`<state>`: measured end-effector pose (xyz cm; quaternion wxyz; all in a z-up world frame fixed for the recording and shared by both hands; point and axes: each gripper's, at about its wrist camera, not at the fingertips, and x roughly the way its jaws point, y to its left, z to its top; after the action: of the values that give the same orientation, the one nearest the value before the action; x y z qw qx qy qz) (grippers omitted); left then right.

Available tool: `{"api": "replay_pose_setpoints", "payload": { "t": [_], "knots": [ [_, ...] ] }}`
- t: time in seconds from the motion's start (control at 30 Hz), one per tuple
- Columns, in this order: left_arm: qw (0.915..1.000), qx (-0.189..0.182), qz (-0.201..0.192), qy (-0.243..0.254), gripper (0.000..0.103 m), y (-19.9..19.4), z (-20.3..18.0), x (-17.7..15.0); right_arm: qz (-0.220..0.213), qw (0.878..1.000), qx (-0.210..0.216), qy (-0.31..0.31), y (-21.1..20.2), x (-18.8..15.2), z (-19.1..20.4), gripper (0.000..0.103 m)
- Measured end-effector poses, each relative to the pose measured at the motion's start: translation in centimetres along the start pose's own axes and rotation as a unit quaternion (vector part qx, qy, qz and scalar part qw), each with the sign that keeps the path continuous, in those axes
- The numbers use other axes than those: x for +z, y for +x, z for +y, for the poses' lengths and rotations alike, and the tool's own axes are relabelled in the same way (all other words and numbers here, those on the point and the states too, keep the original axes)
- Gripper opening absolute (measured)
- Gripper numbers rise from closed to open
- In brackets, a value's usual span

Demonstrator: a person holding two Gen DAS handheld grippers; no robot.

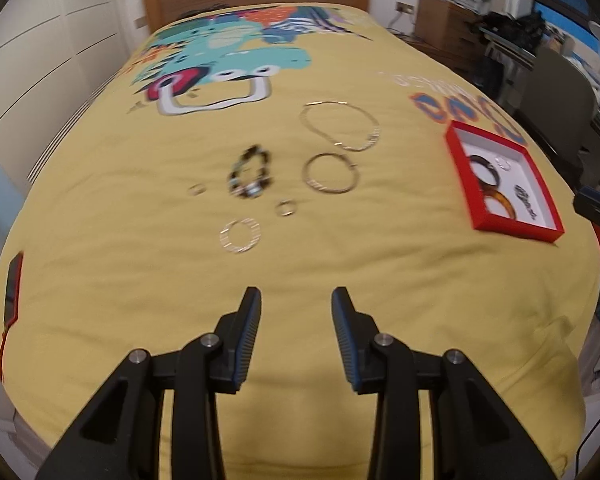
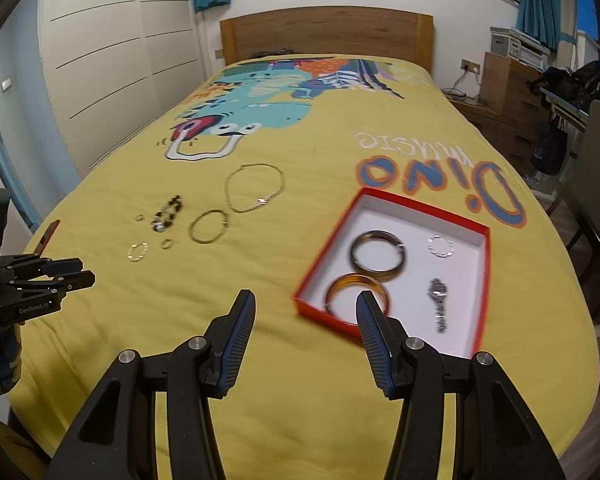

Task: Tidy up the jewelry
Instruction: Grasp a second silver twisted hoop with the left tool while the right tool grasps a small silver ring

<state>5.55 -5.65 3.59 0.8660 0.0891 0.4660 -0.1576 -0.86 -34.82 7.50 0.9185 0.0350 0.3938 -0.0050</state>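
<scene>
A soft yellow bedspread with a cartoon dinosaur print covered the bed, a wooden headboard behind it. On the cloth lay a thin chain necklace in a loose loop, a plain metal bangle, a dark beaded bracelet, a textured silver hoop and two small rings. To their right sat a shallow red box with a white lining, holding two glossy bangles, a silver hoop and a watch. The left gripper and right gripper hung spread and empty above bare cloth; nothing blocked the jewelry.
</scene>
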Motion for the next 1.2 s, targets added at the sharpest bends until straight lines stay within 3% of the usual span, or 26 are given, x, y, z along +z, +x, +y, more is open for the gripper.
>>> {"api": "replay_pose_setpoints", "payload": {
  "t": [0.43, 1.2],
  "knots": [
    [0.9972, -0.002, 0.005, -0.075, 0.035, 0.8, 7.0, -2.0, 0.026, 0.998, 0.047, -0.023, 4.0, 0.4, 7.0, 0.046],
    [0.9926, -0.044, 0.034, -0.108, 0.035, 10.0, 10.2, 2.1, 0.103, 0.987, 0.112, -0.060, 18.4, 1.8, 14.6, 0.042]
  ]
}}
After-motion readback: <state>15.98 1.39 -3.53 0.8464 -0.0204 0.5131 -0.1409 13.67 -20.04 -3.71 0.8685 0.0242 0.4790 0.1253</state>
